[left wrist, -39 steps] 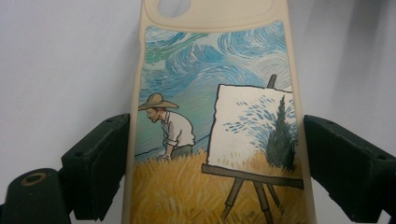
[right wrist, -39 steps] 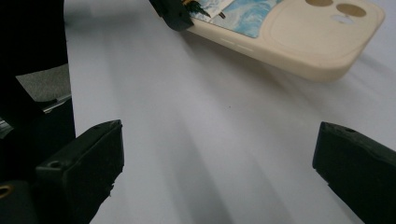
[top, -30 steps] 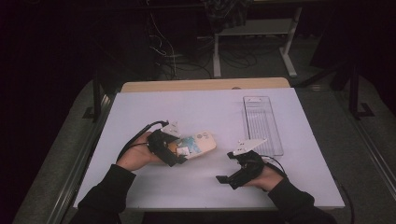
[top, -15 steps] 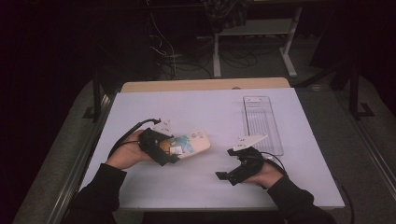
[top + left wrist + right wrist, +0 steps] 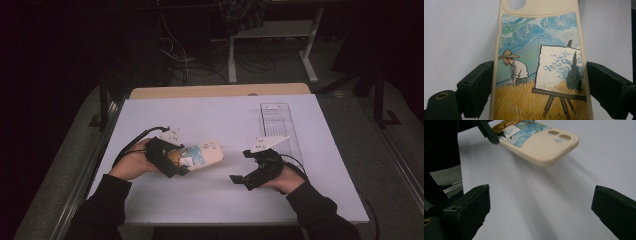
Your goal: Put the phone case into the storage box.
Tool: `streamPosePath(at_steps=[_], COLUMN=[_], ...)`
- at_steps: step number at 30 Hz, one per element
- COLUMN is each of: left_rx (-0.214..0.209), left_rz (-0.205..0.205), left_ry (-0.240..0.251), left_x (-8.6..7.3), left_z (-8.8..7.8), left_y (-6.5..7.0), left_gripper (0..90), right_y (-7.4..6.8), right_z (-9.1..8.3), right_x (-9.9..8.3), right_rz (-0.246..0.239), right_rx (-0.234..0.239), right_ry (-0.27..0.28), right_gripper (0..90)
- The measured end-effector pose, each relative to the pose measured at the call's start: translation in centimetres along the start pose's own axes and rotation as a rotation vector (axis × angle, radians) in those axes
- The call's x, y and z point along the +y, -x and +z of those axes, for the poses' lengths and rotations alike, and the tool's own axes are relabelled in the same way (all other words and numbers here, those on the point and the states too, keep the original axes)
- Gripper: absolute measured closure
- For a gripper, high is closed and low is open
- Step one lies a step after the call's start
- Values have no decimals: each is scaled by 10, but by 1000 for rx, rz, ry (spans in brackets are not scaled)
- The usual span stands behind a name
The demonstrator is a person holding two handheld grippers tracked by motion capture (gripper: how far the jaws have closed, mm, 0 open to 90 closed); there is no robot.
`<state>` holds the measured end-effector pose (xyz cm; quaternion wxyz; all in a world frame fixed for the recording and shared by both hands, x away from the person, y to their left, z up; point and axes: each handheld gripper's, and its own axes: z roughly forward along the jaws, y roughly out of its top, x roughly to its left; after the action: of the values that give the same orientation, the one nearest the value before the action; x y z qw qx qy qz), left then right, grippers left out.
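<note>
Phone case: gripped across its width by left gripper, held clear of the table, left of centre. Right gripper: open, empty, nearby. Clear tray, far right: unfilled; placement judged outstanding.

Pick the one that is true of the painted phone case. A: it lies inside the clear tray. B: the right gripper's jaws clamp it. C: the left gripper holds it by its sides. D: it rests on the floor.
C: the left gripper has a jaw on each side of the phone case, clear of the table's white sheet in the right gripper view.
</note>
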<state>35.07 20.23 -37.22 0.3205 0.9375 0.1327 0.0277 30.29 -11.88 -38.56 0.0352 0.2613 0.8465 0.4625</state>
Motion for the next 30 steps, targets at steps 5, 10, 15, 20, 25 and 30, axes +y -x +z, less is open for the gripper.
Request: streamPosePath(at_steps=[5, 10, 15, 20, 25, 30], left_rx=[-10, -16, -24, -32, -30, -39], left_rz=[21, 28, 33, 43, 59, 54], left_ry=[-6, 2, 5, 1, -2, -8], left_x=[2, 3, 4, 6, 7, 7], left_z=[0, 1, 1, 1, 1, 1], left_y=[1, 3, 5, 7, 6, 7], left_gripper=[109, 109, 109, 109, 109, 109], right_y=[8, 12, 16, 19, 26, 28], right_z=[-3, -4, -6, -8, -9, -8], right_x=[12, 18, 26, 34, 42, 47], right_rz=[-41, -56, -74, -97, -137, -158], right_rx=[5, 26, 55, 79, 85, 109], right_ry=[-27, -41, -43, -51, -86, -99], right_gripper=[13, 12, 10, 5, 5, 5])
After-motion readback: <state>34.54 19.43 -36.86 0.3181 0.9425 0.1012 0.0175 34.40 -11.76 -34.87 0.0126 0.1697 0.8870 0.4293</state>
